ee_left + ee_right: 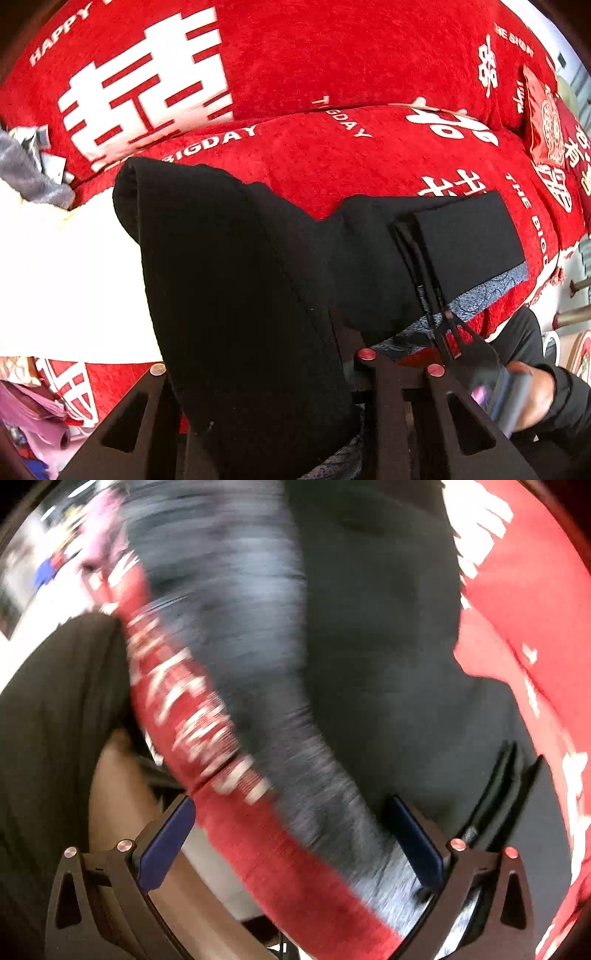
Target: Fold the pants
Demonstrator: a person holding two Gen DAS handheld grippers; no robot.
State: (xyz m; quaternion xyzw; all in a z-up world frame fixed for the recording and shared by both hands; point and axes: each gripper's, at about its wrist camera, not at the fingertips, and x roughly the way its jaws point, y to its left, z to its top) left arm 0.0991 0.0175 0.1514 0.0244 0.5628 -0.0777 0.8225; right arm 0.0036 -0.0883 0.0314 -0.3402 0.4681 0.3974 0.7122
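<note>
The black pants (236, 266) lie on the red sofa cover, with a thick folded part draped over and between my left gripper's fingers (391, 376). My left gripper (266, 369) is shut on that fold; its tips are hidden under the cloth. The pants' flat end (465, 240) lies to the right on the seat. My right gripper (291, 849) is open and empty, its blue pads (166, 845) wide apart above the sofa's front edge, with the pants (388, 646) ahead. It also shows at the lower right of the left wrist view (491, 369), blurred.
The red sofa cover with white lettering (314, 66) fills the background. A white cloth (62, 266) and grey fabric (26, 166) lie at the left. A red cushion (546, 122) sits at the right. A blue-grey patterned strip (487, 291) runs along the seat's front.
</note>
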